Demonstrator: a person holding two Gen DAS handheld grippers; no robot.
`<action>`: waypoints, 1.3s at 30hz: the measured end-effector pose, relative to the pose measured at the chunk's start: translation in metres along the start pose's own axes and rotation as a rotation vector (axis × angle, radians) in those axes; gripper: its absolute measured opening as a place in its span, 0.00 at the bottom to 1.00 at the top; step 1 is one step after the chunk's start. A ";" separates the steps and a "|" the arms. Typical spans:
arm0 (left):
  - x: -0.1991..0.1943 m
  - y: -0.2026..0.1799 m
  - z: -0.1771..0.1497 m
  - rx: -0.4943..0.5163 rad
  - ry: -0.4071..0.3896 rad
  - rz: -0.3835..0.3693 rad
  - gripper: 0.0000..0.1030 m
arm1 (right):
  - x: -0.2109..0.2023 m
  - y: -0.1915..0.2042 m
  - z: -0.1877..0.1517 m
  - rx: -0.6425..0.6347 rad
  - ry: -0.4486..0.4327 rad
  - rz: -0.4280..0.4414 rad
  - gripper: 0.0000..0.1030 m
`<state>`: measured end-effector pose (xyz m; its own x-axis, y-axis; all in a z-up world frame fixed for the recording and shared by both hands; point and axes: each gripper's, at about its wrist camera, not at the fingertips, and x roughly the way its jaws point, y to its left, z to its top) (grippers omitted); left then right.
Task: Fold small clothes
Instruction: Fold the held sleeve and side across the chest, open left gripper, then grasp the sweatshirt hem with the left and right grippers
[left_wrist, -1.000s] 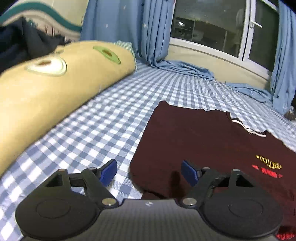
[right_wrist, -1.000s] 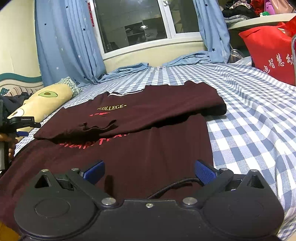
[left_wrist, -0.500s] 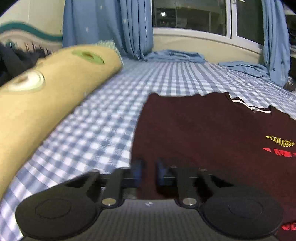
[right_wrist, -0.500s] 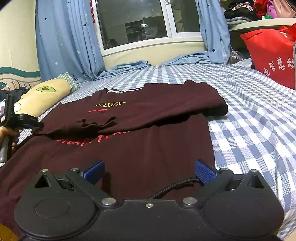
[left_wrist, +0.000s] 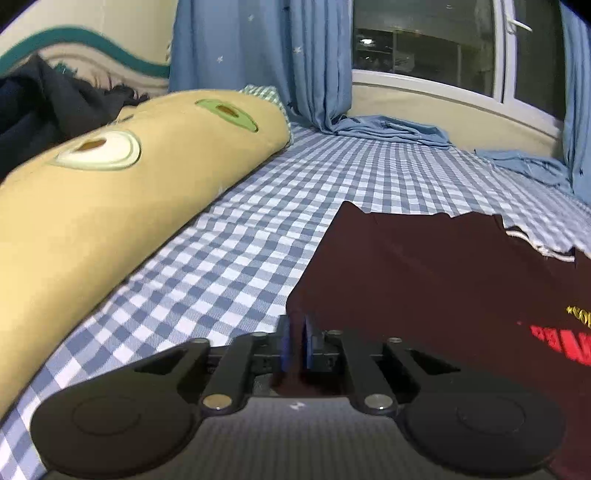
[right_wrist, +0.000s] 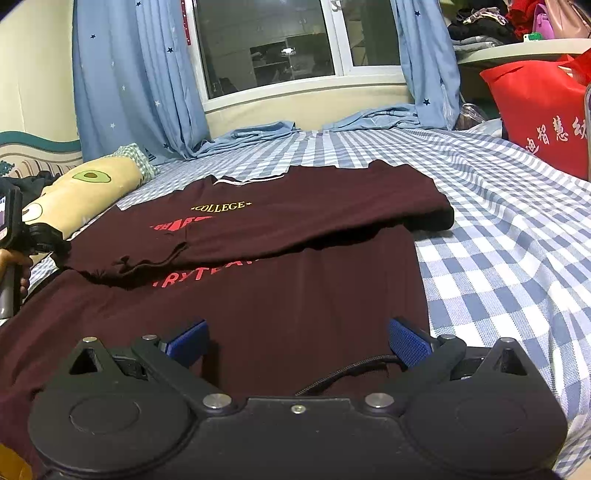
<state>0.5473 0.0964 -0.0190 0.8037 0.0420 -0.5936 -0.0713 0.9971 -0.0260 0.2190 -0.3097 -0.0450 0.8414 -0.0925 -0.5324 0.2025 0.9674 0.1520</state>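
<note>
L gripper pinches maroon shirt edge; R gripper wide open.

I see T-shirt spread on bed, pillow at its left, bag far right, window behind.

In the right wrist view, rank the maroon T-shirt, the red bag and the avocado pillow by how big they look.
1. maroon T-shirt, clearly largest.
2. red bag, cut off by the frame edge.
3. avocado pillow; close to the bag, so this order is unsure.

Low wrist views, shared shirt
</note>
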 end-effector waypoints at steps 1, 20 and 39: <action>-0.001 0.002 0.000 -0.014 0.007 0.001 0.23 | -0.001 0.000 0.000 0.002 -0.001 0.003 1.00; -0.119 -0.150 -0.077 0.407 -0.065 -0.201 0.99 | -0.031 0.011 -0.021 -0.075 -0.006 -0.012 1.00; -0.243 -0.057 -0.170 0.109 -0.115 -0.121 0.99 | -0.114 0.010 -0.104 -0.550 -0.041 -0.045 1.00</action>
<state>0.2557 0.0190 -0.0099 0.8653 -0.0779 -0.4952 0.0894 0.9960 -0.0005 0.0728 -0.2647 -0.0688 0.8590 -0.1355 -0.4937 -0.0429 0.9418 -0.3333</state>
